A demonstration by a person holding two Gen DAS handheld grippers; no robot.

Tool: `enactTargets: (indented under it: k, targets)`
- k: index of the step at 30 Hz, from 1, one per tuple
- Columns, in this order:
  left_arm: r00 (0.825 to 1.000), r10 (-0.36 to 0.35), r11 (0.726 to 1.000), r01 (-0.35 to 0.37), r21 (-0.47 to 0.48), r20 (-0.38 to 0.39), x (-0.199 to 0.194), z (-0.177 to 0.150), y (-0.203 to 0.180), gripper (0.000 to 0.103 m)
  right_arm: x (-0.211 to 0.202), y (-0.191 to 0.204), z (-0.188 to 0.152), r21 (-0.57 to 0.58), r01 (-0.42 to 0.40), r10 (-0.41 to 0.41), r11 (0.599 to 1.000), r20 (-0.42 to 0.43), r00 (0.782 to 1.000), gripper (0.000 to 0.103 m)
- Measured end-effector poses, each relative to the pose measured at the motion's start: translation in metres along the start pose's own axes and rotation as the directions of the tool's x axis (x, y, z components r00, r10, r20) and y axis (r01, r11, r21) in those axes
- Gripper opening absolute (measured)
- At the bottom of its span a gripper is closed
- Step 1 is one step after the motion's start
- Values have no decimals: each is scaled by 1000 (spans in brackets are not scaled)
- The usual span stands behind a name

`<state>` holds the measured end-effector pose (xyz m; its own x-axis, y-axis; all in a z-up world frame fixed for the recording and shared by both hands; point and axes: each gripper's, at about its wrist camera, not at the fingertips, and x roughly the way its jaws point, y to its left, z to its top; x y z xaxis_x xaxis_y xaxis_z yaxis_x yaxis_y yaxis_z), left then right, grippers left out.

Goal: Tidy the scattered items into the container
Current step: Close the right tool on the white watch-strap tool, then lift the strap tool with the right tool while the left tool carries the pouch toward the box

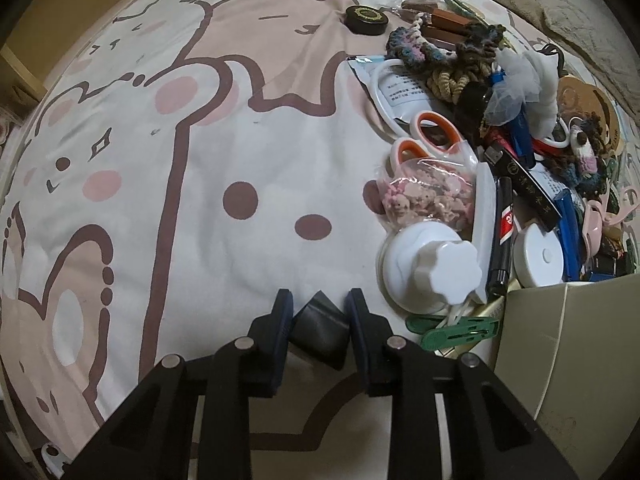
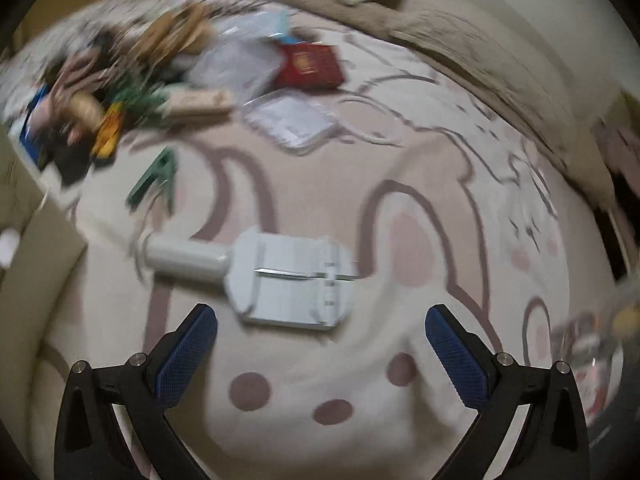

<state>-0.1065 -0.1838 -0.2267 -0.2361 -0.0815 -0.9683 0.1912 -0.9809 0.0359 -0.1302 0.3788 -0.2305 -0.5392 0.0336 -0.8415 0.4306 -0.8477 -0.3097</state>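
Nearest the left camera, the left gripper had its two fingers pinched on a small dark block, which stood tilted between the blue pads above the cartoon-print bedsheet. Just to the right of the right-hand finger lay green clips, and beyond them a white knobbed disc. The beige container sat to the right of the fingers, its wall close beside the clips. Farther ahead and to the right ran the heap of scattered items: a bag of pink trinkets, orange-handled scissors, and, farthest, a black round tin.

In the blurred right wrist view, the right gripper stood wide with nothing between its fingers. Just ahead of the fingertips lay a white handled tool on the sheet. Farther, left of the left-hand finger, was a green clip; beyond it lay a red booklet.
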Motion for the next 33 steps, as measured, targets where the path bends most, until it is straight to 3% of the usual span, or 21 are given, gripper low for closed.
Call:
enactTargets:
  k: [9, 12, 15, 27, 31, 33]
  targets:
    - [1000, 4, 1000, -4, 7, 3, 1, 4, 8, 28, 16, -3, 5, 46, -33, 33, 998, 9, 999, 103]
    - [1000, 18, 1000, -17, 8, -5, 1, 5, 12, 28, 18, -12, 6, 121, -48, 50, 992, -16, 999, 103]
    - [1000, 16, 1000, -16, -2, -1, -2, 7, 18, 28, 14, -14, 5, 150, -94, 93, 984, 15, 996, 65]
    - [999, -7, 1000, 8, -17, 40, -18, 13, 33, 28, 0, -32, -10, 283, -92, 84, 955, 40, 996, 65]
    - [998, -11, 1000, 12, -20, 60, -35, -17, -20, 28, -14, -45, -14, 349, -111, 91, 930, 75, 993, 65]
    - [997, -12, 1000, 14, -24, 73, -53, -29, -17, 28, -22, -51, -16, 373, -122, 92, 920, 96, 991, 65]
